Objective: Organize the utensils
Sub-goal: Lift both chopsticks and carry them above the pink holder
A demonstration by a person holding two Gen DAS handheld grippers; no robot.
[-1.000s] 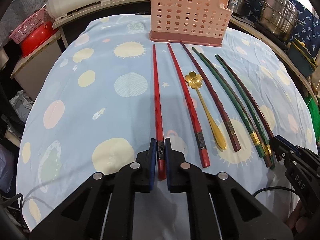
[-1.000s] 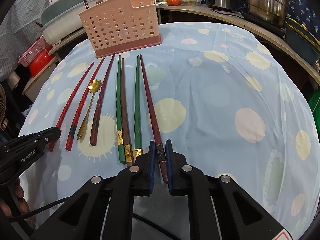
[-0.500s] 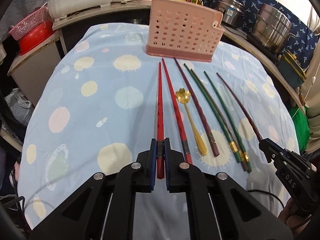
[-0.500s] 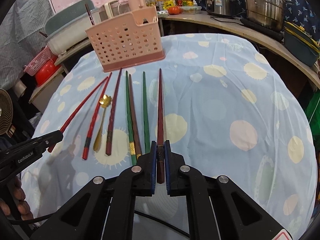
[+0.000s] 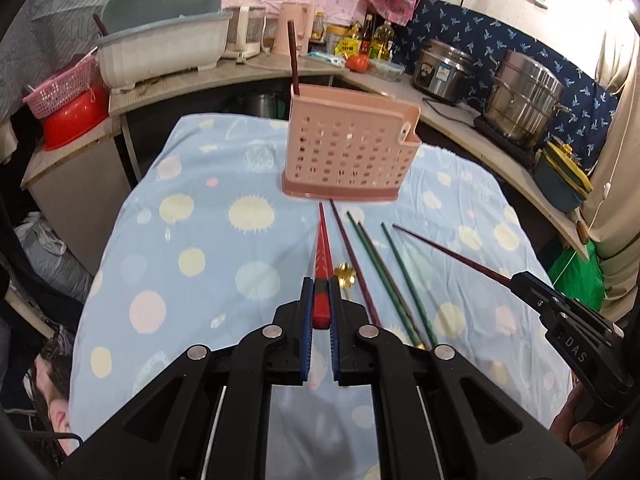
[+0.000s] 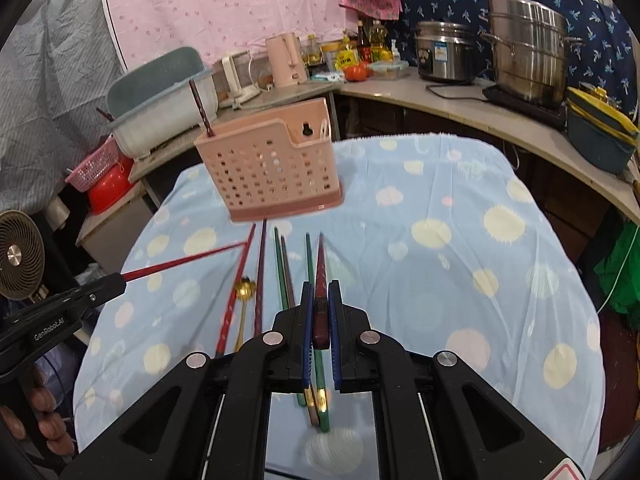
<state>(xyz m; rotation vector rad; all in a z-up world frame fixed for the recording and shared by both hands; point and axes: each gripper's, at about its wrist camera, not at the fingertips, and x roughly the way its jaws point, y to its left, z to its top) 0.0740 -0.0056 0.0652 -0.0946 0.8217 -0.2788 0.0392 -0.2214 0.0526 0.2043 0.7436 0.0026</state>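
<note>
chopsticks are off the cloth now: a second ago both lay flat. my left gripper (image 5: 319, 308) pinches the bright red faceted chopstick (image 5: 321, 264), my right gripper (image 6: 319, 312) the dark maroon chopstick (image 6: 320, 268). the perforated pink plastic utensil basket (image 5: 349, 152) waits at twelve o'clock, so insertion comes next.

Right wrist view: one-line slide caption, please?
Right hand-held gripper lifts a dark red chopstick toward the pink utensil basket.
</note>
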